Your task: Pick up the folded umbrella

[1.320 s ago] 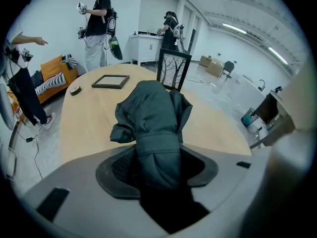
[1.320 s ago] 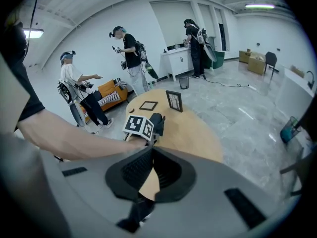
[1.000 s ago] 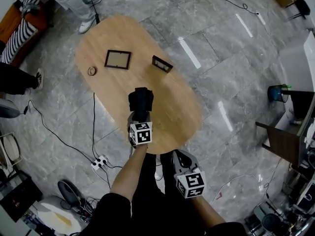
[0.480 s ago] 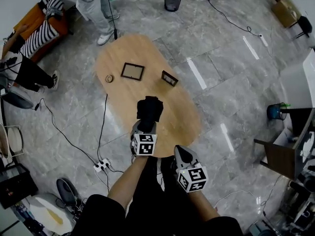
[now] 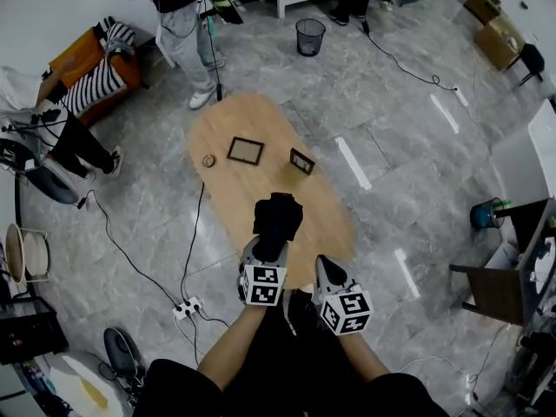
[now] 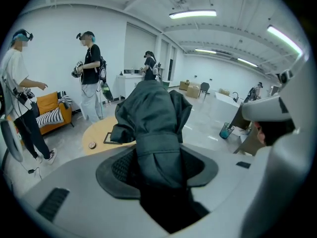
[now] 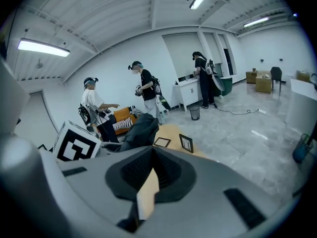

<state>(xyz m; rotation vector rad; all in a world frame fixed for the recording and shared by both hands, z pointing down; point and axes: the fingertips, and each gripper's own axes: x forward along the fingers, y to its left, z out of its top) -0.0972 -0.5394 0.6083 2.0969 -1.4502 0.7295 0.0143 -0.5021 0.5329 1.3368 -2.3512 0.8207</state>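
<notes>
The folded umbrella is a black bundle of cloth with a strap round it. My left gripper is shut on its lower part and holds it in the air above the near end of the oval wooden table. In the left gripper view the umbrella fills the gap between the jaws of the left gripper and sticks out past their tips. My right gripper hovers just right of the left one, off the table's near edge. The right gripper is shut and holds nothing; the umbrella shows to its left.
Two picture frames and a small round object lie on the table's far half. People stand at the far left by an orange sofa. A waste bin stands beyond the table. Cables and a power strip lie on the floor.
Both grippers have risen, the left one more, carrying the umbrella up off the table. The table now looks smaller and farther below.
</notes>
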